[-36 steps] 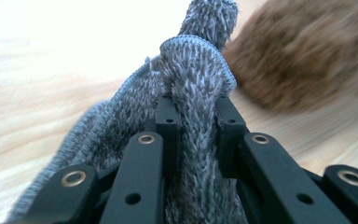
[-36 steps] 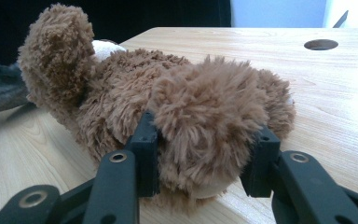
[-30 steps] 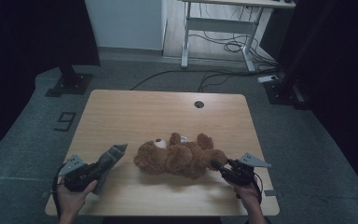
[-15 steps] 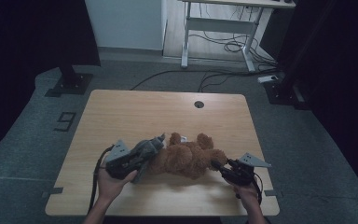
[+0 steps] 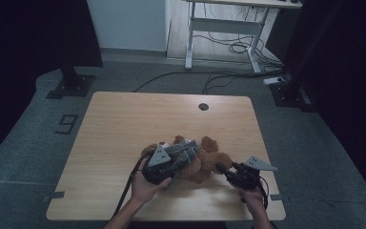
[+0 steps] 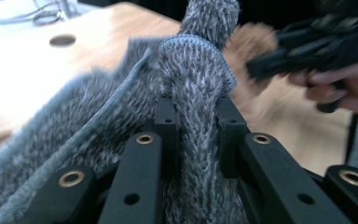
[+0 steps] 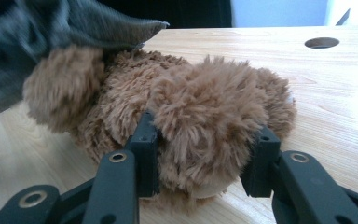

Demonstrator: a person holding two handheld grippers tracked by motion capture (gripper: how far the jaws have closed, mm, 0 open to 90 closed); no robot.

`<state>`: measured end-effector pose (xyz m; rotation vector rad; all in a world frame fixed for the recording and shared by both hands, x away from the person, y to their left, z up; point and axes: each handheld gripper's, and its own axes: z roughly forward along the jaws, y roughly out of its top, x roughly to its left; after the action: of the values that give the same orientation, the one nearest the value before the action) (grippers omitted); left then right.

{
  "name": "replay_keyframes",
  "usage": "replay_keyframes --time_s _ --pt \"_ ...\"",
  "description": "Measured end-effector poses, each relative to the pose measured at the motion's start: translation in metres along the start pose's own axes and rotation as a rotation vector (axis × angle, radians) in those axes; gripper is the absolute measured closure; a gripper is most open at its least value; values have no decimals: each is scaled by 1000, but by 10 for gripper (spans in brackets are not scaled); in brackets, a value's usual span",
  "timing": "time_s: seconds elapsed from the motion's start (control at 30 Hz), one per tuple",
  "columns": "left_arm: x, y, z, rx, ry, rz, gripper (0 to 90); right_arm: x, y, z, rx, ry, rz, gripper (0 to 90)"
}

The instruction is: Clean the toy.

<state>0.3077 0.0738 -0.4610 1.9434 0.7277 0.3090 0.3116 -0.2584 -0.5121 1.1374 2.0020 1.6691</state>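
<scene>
grey knit garment (image 6: 186,93) pinched in left tool (image 6: 196,126) – over brown teddy (image 7: 191,116)

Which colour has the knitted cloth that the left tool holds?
The knitted cloth is mottled grey and white, clearest in the left gripper view.

high view: fixed, above person's side, looks forward and down; whole table (image 5: 124,124) plus floor beyond in frame, far off. left gripper view: camera rides on left gripper (image 6: 196,116), looks along jaws, very close on grey knit cloth (image 6: 186,79); table hole (image 6: 62,40) at upper left. right gripper view: low, near tabletop, close on brown plush bear (image 7: 191,116). all three views share bear, cloth, table hole.
</scene>
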Motion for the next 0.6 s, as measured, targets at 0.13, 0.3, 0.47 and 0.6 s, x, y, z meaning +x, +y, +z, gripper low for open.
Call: replay_keyframes --time_s 0.13,0.3,0.47,0.6 --pt "7 -17 1 -30 0 -52 758 -1 -1 1 -3 -11 8 573" --pt "24 -31 -20 -33 27 -88 760 -2 -2 2 0 -5 15 575" --pt "29 -30 -35 -40 64 -67 760 -2 -3 3 2 -5 16 574" --pt "36 -31 -47 -53 100 -69 760 -2 -3 2 3 -6 14 575"
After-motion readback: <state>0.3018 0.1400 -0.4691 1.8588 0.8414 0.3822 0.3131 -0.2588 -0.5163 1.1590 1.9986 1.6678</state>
